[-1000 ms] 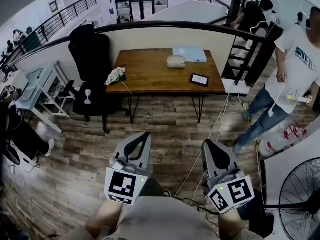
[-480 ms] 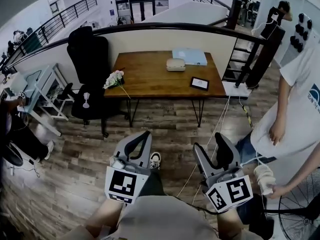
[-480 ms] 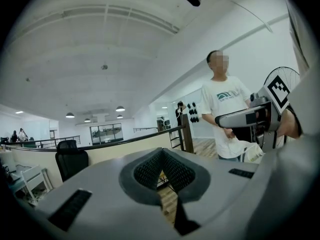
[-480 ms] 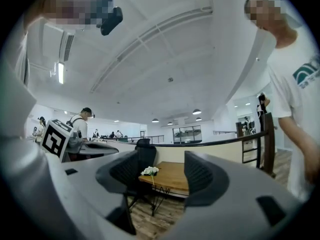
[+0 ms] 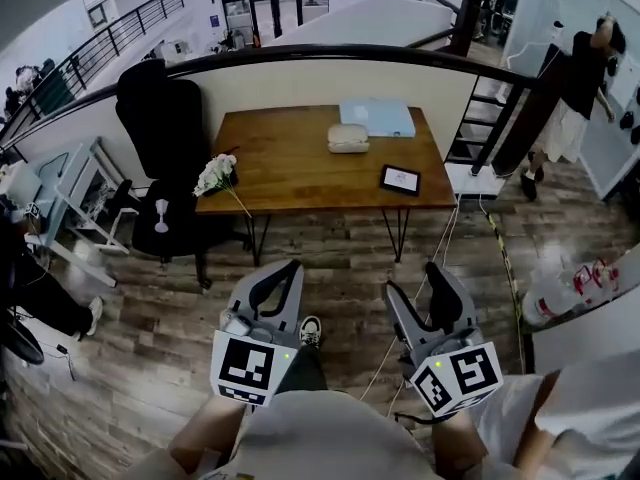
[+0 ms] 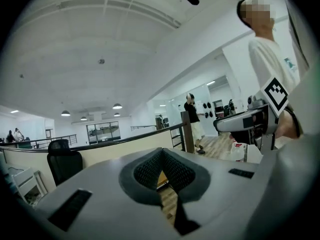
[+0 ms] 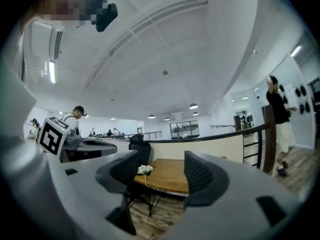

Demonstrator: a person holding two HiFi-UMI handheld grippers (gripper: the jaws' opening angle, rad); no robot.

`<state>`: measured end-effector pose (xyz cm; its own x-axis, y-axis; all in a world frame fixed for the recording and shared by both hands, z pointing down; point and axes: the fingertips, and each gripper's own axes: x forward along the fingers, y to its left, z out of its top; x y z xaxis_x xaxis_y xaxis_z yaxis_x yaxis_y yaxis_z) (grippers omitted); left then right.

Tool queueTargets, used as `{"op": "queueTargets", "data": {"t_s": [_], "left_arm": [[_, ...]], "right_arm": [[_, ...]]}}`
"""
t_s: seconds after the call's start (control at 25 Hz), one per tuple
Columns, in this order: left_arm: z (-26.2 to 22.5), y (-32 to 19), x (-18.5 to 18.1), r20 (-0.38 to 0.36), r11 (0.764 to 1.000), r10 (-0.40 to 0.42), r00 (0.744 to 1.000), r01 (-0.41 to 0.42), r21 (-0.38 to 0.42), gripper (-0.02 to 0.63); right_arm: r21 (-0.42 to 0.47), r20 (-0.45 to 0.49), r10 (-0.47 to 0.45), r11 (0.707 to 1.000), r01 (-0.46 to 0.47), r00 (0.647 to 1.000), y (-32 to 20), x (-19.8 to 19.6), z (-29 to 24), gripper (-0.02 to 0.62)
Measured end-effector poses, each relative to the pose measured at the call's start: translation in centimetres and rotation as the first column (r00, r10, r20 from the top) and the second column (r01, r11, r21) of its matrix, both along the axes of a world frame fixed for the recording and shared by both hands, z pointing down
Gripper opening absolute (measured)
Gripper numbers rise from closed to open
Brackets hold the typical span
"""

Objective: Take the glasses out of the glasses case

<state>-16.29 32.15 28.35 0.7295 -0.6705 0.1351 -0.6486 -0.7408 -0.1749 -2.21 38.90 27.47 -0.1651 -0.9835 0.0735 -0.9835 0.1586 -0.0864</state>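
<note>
The pale glasses case point(image 5: 348, 138) lies closed at the back of the wooden table point(image 5: 300, 158), far ahead of both grippers. Low in the head view my left gripper point(image 5: 289, 267) is held over the wooden floor, its fingertips touching and nothing in them. My right gripper point(image 5: 412, 280) hangs beside it with its jaws spread and empty. In the left gripper view the two pads of the left gripper point(image 6: 161, 155) meet at the tip. In the right gripper view the table point(image 7: 172, 176) shows through the gap of the right gripper point(image 7: 160, 171).
On the table lie a light blue folder point(image 5: 378, 117), a tablet point(image 5: 400, 179) and white flowers point(image 5: 215, 175). A black office chair point(image 5: 165, 128) stands to its left. Cables point(image 5: 440, 238) run over the floor. A person in white point(image 5: 590, 388) stands close at lower right.
The right gripper's jaws have gone from shut to open. Both grippers and the view have come nearer the table. The person in white has crossed to the lower right edge.
</note>
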Motion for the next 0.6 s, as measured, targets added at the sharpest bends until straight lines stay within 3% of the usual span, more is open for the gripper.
{"op": "queueTargets", "data": {"t_s": [0.6], "left_arm": [[-0.4, -22.8, 4.3, 0.015, 0.997, 0.077, 0.997, -0.076, -0.032, 0.003]], "right_arm": [[-0.085, -0.028, 0.046, 0.995, -0.049, 0.999, -22.6, 3.7, 0.6, 0.281]]}}
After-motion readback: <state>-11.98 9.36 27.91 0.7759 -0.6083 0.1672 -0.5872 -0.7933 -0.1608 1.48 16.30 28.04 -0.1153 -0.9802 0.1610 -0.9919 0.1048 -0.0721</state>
